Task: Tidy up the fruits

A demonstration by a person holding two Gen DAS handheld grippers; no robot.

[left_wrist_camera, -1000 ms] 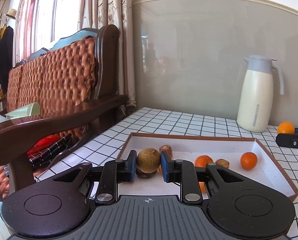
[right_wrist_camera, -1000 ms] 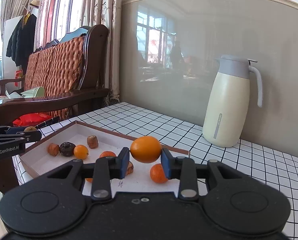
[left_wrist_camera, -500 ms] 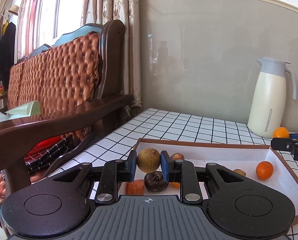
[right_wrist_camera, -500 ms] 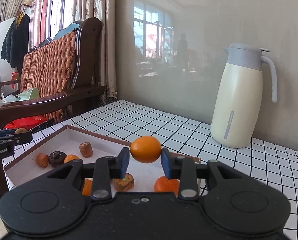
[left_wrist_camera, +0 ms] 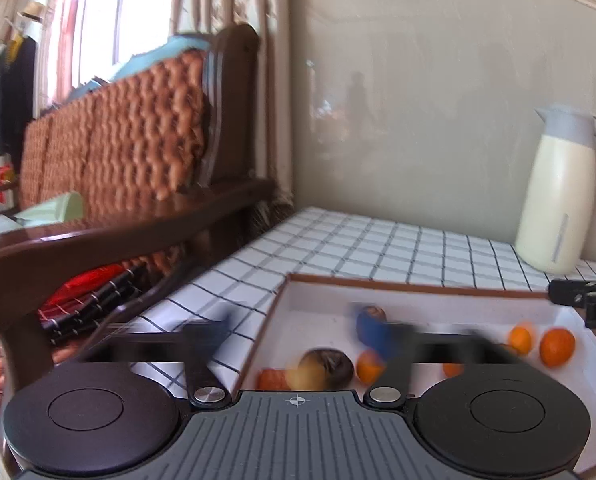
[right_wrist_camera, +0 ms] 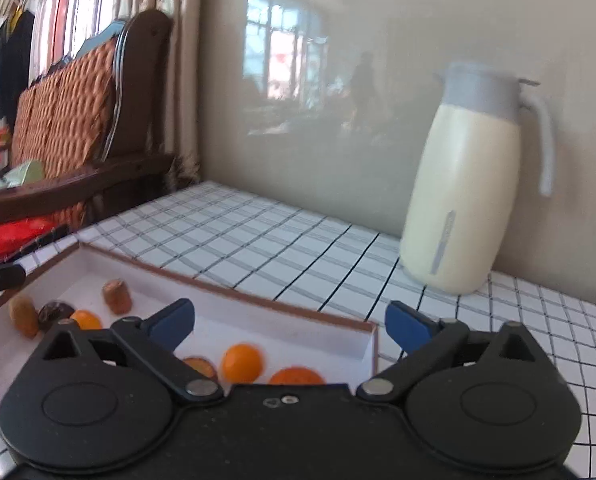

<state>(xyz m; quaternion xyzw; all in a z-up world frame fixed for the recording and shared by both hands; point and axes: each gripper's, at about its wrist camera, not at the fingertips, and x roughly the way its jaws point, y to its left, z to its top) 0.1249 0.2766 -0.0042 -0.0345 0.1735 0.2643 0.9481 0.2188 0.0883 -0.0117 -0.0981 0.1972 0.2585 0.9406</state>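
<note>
A white tray with a brown rim [left_wrist_camera: 450,304] [right_wrist_camera: 225,292] holds several oranges and brown fruits. My left gripper [left_wrist_camera: 298,334] is open and blurred over the tray's left end. The tan round fruit [left_wrist_camera: 306,372] lies blurred below it, beside a dark fruit [left_wrist_camera: 334,362]. My right gripper [right_wrist_camera: 289,324] is open and empty over the tray's right end. An orange [right_wrist_camera: 242,363] lies in the tray just under it, with another orange [right_wrist_camera: 295,376] beside it.
A cream thermos jug [right_wrist_camera: 466,200] stands on the checked tablecloth [right_wrist_camera: 298,240] by the wall; it also shows in the left wrist view [left_wrist_camera: 558,200]. A wooden sofa with orange cushions [left_wrist_camera: 117,152] stands to the left of the table.
Both grippers have opened. The tan fruit has dropped from the left gripper into the tray, and the orange has dropped from the right gripper into the tray.
</note>
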